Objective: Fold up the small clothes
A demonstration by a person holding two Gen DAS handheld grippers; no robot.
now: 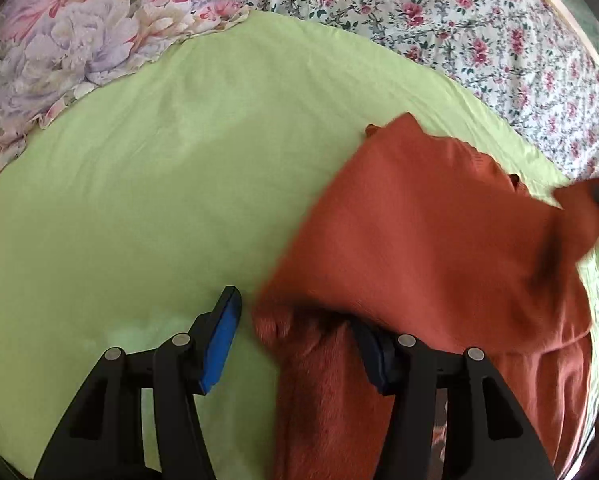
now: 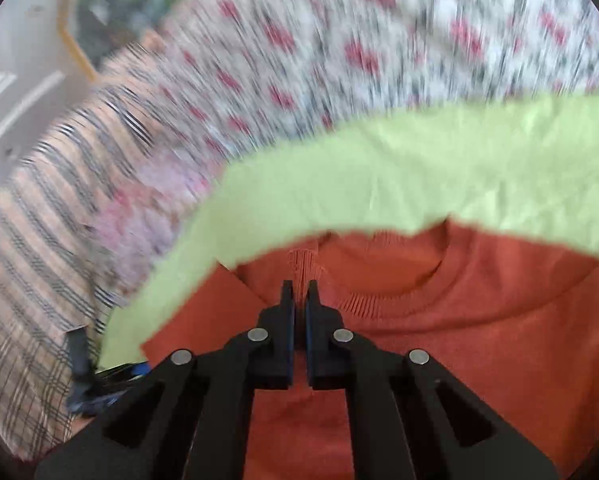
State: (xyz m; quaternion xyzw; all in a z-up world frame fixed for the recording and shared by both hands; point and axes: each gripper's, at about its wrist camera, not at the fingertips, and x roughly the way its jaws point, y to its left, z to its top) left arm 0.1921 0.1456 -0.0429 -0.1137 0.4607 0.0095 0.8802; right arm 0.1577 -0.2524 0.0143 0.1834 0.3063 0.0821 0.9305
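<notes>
With the right gripper [image 2: 298, 292] clamped on the orange sweater [image 2: 479, 340] near its collar and the left gripper [image 1: 299, 320] half-open — cloth between its fingers, unpinched — the left should close before lifting.

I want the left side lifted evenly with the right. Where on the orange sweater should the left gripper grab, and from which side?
Judging by the pictures, take the orange sweater at its near left edge, the bunched fold lying between the left gripper's open fingers, coming from the green sheet side. That edge is raised and thick enough to pinch. The right gripper is shut at the ribbed collar's side.
</notes>
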